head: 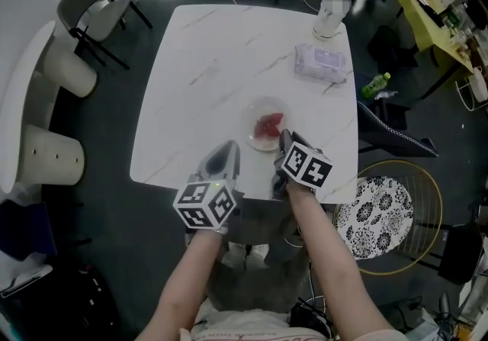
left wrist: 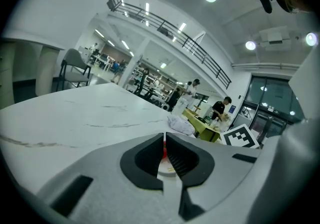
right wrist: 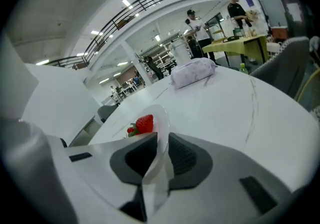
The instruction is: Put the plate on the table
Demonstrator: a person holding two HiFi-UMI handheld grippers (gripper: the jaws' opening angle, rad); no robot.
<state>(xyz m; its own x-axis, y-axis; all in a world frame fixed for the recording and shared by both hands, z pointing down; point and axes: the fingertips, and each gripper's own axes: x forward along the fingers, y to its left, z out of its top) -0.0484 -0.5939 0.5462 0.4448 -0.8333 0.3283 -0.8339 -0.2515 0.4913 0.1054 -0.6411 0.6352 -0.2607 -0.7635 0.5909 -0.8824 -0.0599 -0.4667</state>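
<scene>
Right tongs [head: 283, 138] pinch the rim of the plate [head: 256, 141], strawberries [head: 268, 125] on it. Left tongs [head: 227, 152] pressed together, empty, over the counter [head: 206, 80].

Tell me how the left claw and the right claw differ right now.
The right claw grips the plate by its rim; the left claw is shut on nothing. The right claw reaches the plate; the left claw sits short of it, apart. Both are closed, low over the table near its front edge.

Held side by side — left gripper [head: 230, 149] closed (empty), right gripper [head: 284, 137] clamping the plate [head: 254, 113] rim.
</scene>
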